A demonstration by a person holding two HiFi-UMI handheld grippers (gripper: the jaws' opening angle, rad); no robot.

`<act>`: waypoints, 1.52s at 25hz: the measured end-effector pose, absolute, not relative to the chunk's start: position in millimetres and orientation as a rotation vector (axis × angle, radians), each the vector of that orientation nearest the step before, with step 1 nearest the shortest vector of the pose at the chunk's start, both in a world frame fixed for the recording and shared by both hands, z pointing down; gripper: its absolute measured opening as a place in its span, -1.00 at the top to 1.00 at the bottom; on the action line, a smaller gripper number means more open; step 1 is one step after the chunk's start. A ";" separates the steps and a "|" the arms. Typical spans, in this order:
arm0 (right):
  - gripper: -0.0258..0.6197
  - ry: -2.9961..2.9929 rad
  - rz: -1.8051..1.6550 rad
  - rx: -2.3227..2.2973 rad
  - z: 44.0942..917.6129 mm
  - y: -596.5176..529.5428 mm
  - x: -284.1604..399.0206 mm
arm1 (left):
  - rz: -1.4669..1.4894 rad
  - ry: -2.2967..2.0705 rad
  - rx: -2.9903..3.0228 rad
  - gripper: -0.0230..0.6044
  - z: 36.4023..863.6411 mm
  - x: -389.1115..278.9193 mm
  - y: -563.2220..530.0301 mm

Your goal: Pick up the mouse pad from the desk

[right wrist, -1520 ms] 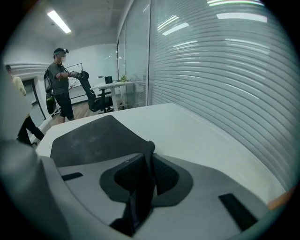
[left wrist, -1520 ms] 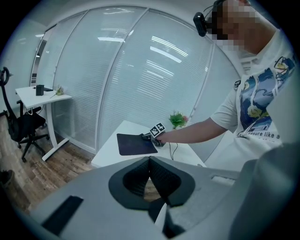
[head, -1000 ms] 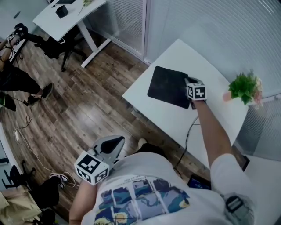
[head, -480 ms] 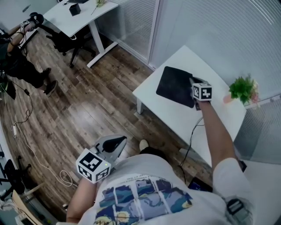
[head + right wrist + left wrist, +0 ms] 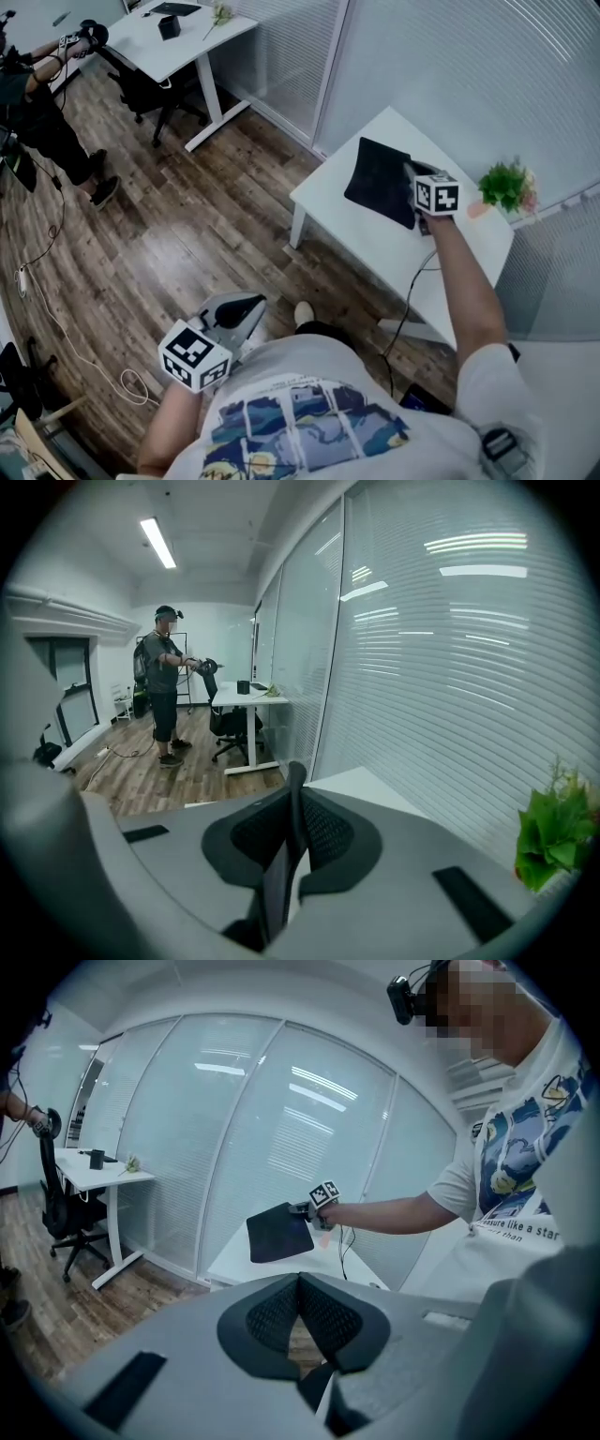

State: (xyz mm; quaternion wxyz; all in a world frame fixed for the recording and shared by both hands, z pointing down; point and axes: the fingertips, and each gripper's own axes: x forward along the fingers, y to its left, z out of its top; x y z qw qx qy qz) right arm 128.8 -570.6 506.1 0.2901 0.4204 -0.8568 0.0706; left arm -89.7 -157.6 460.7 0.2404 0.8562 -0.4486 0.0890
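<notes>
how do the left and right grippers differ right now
The right gripper is shut on the thin black mouse pad, held tilted over the white desk; the left gripper is shut on nothing. The right is stretched out; the left sits close to the person's body above the wooden floor. Both carry a marker cube.

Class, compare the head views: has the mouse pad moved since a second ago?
Yes. The mouse pad, flat on the white desk before, now stands tilted above it, lifted in the right gripper's jaws.
</notes>
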 end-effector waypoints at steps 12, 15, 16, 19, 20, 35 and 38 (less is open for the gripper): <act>0.83 -2.339 0.089 1.136 421.9 -487.8 120.9 | 0.195 -1.233 2.386 0.92 457.8 -102.2 -74.2; 0.83 -2.352 0.082 1.130 402.0 -460.1 118.7 | 0.185 -1.225 2.387 0.92 458.2 -104.1 -52.2; 0.83 -2.357 0.087 1.125 397.1 -450.7 117.5 | 0.180 -1.222 2.387 0.92 458.3 -104.7 -45.6; 0.83 -2.358 0.118 1.100 390.8 -422.3 116.4 | 0.165 -1.216 2.389 0.92 459.6 -105.6 -26.2; 0.83 -2.355 0.110 1.096 386.8 -412.8 115.6 | 0.161 -1.210 2.389 0.92 460.8 -105.3 -19.9; 0.83 -2.468 0.053 0.963 327.6 -276.6 75.1 | 0.133 -1.191 2.409 0.92 470.9 -94.8 49.1; 0.83 -2.492 0.052 0.938 317.7 -253.1 68.8 | 0.133 -1.196 2.417 0.92 470.7 -92.1 59.5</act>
